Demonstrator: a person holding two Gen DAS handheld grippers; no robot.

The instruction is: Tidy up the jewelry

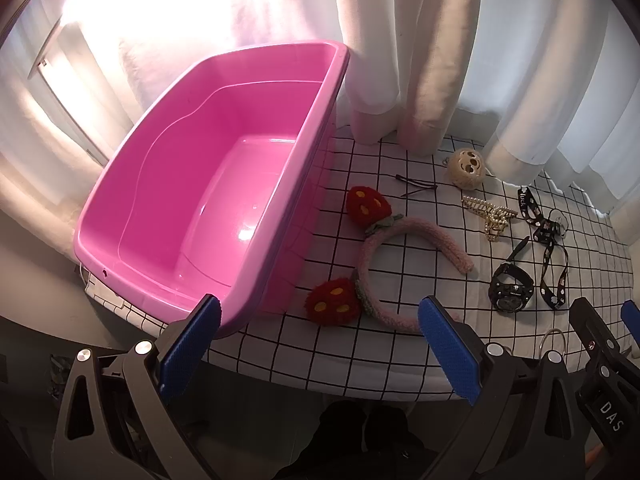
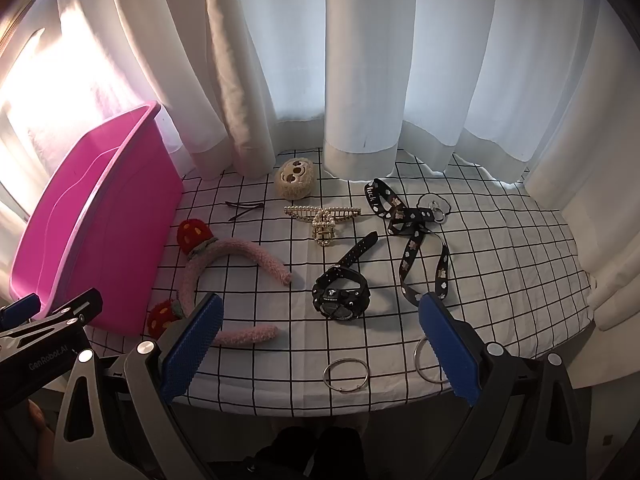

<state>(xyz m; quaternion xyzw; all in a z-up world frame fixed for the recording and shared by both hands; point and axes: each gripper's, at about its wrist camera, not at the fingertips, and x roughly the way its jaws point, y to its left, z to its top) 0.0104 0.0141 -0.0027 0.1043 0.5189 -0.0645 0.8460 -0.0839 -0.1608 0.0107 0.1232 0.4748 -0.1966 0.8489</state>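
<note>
The right gripper (image 2: 320, 344) hangs wide open over the table's near edge — two metal rings (image 2: 346, 375) just beneath, a black watch (image 2: 341, 295) beyond, a pink headband (image 2: 224, 268) left beside the pink tub (image 2: 96, 216).

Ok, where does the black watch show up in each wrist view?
Left wrist: watch lower right, right of the pink headband.
Right wrist: watch centre, right of that headband.
Shared landmark: pearl hair claw just beyond its strap.

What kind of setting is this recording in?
Probably a home room: a table with a grid-patterned cloth against a window's white curtains, with a pink tub.
</note>
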